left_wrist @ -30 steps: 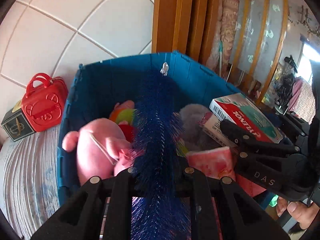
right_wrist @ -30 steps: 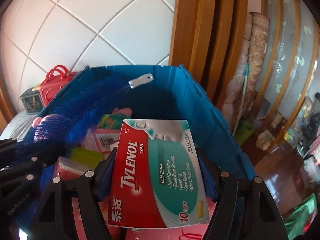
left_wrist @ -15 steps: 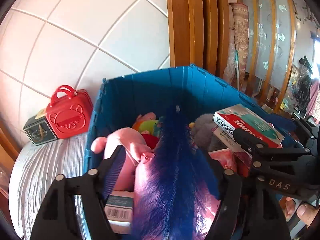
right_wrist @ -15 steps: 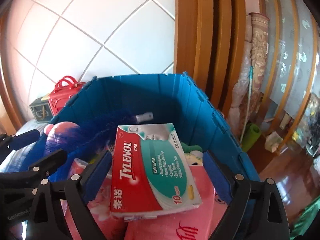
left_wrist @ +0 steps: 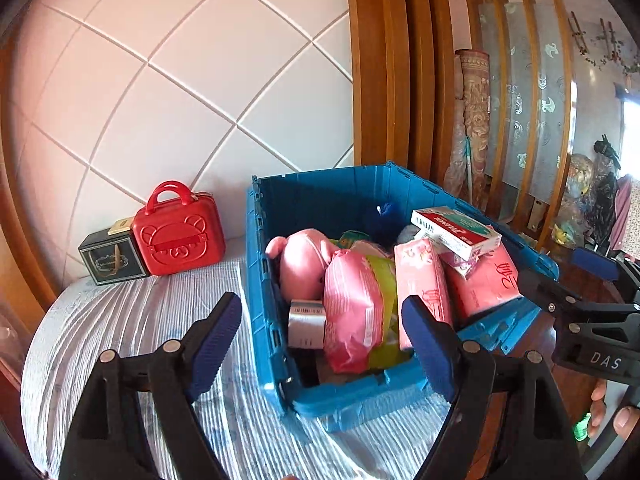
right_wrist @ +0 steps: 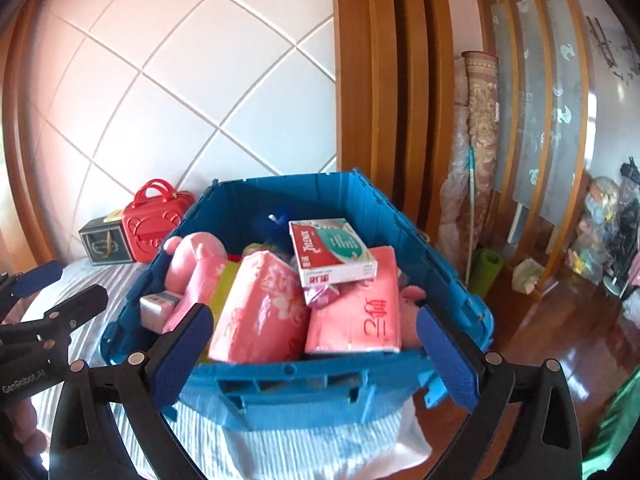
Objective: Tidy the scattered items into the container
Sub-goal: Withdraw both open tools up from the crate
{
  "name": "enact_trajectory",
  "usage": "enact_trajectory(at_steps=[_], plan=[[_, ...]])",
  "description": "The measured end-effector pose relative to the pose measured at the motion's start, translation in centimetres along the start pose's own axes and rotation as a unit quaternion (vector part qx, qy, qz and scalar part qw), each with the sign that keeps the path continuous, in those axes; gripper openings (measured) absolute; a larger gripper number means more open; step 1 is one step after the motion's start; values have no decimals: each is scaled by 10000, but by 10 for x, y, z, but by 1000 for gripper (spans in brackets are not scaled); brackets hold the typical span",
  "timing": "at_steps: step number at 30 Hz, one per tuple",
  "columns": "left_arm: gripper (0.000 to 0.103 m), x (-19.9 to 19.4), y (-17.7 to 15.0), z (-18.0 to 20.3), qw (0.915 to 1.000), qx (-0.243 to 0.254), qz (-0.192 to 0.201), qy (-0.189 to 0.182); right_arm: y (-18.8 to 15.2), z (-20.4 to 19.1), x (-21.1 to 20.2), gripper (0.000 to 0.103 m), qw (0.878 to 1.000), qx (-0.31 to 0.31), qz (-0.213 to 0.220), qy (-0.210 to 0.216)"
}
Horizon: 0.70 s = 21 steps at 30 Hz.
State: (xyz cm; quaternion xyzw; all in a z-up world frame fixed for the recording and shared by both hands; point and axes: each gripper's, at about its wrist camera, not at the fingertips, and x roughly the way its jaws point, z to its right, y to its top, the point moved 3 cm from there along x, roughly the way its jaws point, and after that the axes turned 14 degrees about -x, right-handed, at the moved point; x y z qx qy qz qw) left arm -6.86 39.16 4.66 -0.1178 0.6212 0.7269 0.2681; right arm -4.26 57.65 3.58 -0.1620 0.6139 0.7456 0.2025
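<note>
The blue crate stands on the striped cover, full of items. A red and green Tylenol box lies on top of pink tissue packs. The blue bristle brush shows only its tip at the back. A pink plush lies at the crate's left. My left gripper is open and empty, short of the crate's near left corner. My right gripper hovers before the near wall, jaws still opening, nothing between them.
A red pig-face case and a dark box sit by the quilted headboard, left of the crate. The striped cover lies bare in front. A wooden floor, rolled rug and green mat are to the right.
The left gripper let go of the blue brush and the right let go of the Tylenol box. Both now lie in the crate, and both grippers have pulled back and up.
</note>
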Motion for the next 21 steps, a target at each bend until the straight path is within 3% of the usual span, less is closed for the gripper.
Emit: enact_trajectory(at_steps=[3, 10, 21], plan=[[82, -20, -11, -16, 9996, -269, 23, -27, -12, -14, -23, 103, 10000, 17, -6, -31], [82, -61, -29, -26, 9995, -293, 99, -36, -35, -38, -64, 103, 10000, 29, -25, 4], [82, -83, -44, -25, 9997, -208, 103, -101, -44, -43, -88, 103, 9999, 112, 13, -30]])
